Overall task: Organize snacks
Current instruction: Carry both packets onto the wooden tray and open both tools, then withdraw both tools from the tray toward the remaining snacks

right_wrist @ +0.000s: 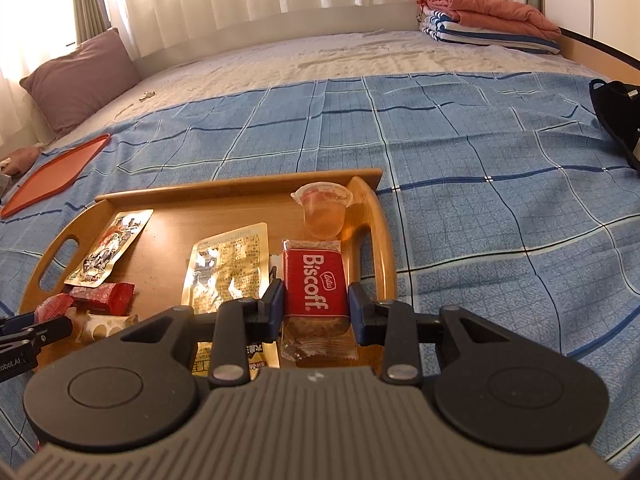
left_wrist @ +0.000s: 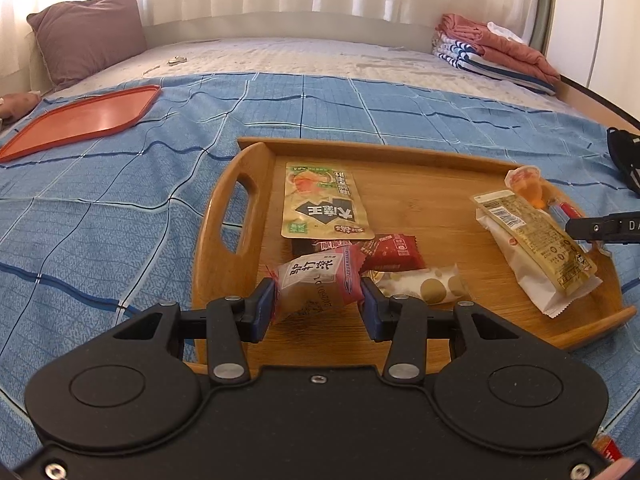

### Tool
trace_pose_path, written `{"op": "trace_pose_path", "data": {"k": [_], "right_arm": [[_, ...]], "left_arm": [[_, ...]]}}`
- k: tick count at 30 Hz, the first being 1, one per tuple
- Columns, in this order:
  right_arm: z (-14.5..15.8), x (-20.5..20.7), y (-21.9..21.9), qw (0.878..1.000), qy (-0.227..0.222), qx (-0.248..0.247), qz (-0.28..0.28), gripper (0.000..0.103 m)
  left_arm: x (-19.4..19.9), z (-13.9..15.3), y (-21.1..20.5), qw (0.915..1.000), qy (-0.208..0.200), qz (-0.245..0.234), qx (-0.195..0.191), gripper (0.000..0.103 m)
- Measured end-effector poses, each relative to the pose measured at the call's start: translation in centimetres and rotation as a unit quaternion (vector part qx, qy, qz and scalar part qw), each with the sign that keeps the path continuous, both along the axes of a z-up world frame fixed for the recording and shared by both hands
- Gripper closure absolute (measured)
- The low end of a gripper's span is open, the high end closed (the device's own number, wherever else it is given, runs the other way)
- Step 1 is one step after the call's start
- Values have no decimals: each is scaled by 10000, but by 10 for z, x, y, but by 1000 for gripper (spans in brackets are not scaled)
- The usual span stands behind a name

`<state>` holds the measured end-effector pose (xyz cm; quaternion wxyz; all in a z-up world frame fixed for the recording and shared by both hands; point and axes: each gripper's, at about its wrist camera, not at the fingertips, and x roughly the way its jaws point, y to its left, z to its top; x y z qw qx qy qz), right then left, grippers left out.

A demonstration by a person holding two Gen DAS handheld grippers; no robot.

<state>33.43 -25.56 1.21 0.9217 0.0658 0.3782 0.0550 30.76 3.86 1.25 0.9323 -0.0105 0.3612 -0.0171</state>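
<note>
A wooden tray [left_wrist: 256,160] with handles lies on the blue checked bedspread and holds several snacks. My left gripper [left_wrist: 318,294] is shut on a pink-and-white wrapped snack [left_wrist: 316,276] at the tray's near left. Beyond it lie a green-and-tan pouch [left_wrist: 324,200], a red packet [left_wrist: 390,254] and a white dotted packet [left_wrist: 424,284]. My right gripper [right_wrist: 316,300] is shut on a red Biscoff packet [right_wrist: 316,280] at the tray's [right_wrist: 224,192] right end. A jelly cup [right_wrist: 322,210] stands just beyond it. A yellow pouch [right_wrist: 228,264] lies to its left.
An orange flat tray [left_wrist: 84,120] lies on the bedspread at far left. A purple pillow [left_wrist: 88,36] sits at the back left, folded blankets [left_wrist: 492,48] at the back right. A black object [right_wrist: 616,116] rests at the right edge.
</note>
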Motion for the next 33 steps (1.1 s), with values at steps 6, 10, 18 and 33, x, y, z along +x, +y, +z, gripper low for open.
{"op": "trace_pose_path", "data": {"k": [6,10,18,33], "right_arm": [[-3,0,1,10000,11,-10,2,43],[0,-3,1,10000,-35,74,52,37],[9,-26,15,9994,-189,-48,284,31],[55,-105,39,9949,-642,-165,765,25]], "left_arm": [[1,-3,-1,10000,35,16,22,42],[-5,3,1,9999,-106,30,-20,26],[-26,18,-1,9997,-197,-34,-120,20],[-102,60,-11,9984,-475,-307,-25,15]]}}
